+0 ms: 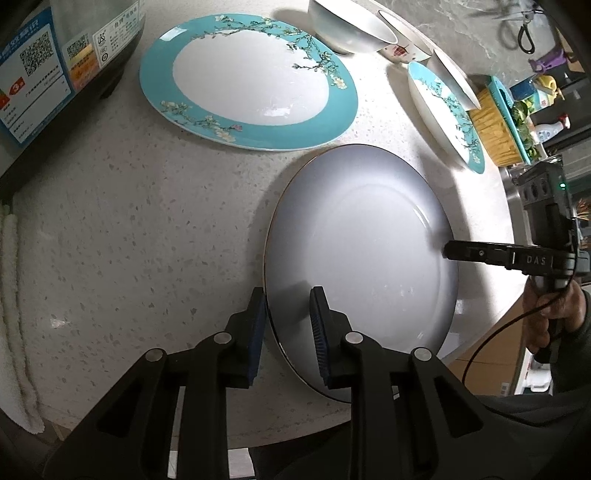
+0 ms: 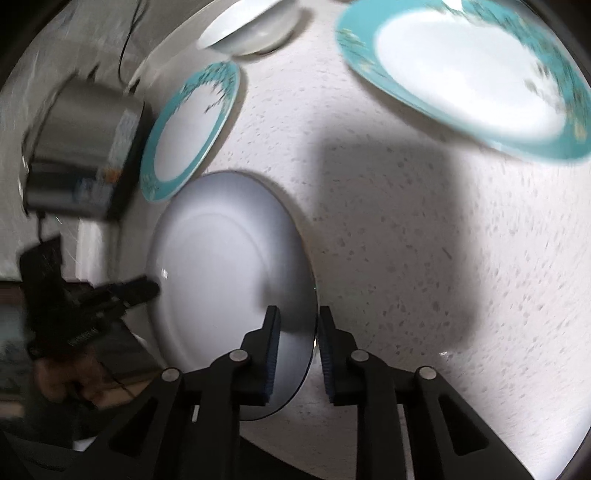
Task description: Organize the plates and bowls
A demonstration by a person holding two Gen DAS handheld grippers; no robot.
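A pale grey plate (image 1: 362, 243) with a thin dark rim lies at the counter's near edge, partly overhanging it. My left gripper (image 1: 288, 308) is shut on its near-left rim, one pad on top and one under the edge. From the right side, my right gripper (image 1: 448, 253) reaches onto the opposite rim. In the right wrist view the same plate (image 2: 221, 266) sits between the right gripper's (image 2: 299, 328) pads, which clamp its rim; the left gripper (image 2: 149, 290) shows across the plate. The view is blurred.
A large teal-rimmed oval plate (image 1: 247, 81) (image 2: 465, 74), a small teal plate (image 1: 447, 114) (image 2: 192, 129), a white bowl (image 1: 351, 26) (image 2: 251, 26) and a small cup (image 1: 402, 40) stand further back on the speckled counter (image 1: 129, 240). A steel cooker (image 1: 55, 74) stands at far left. A hand (image 1: 546, 314) holds the right gripper.
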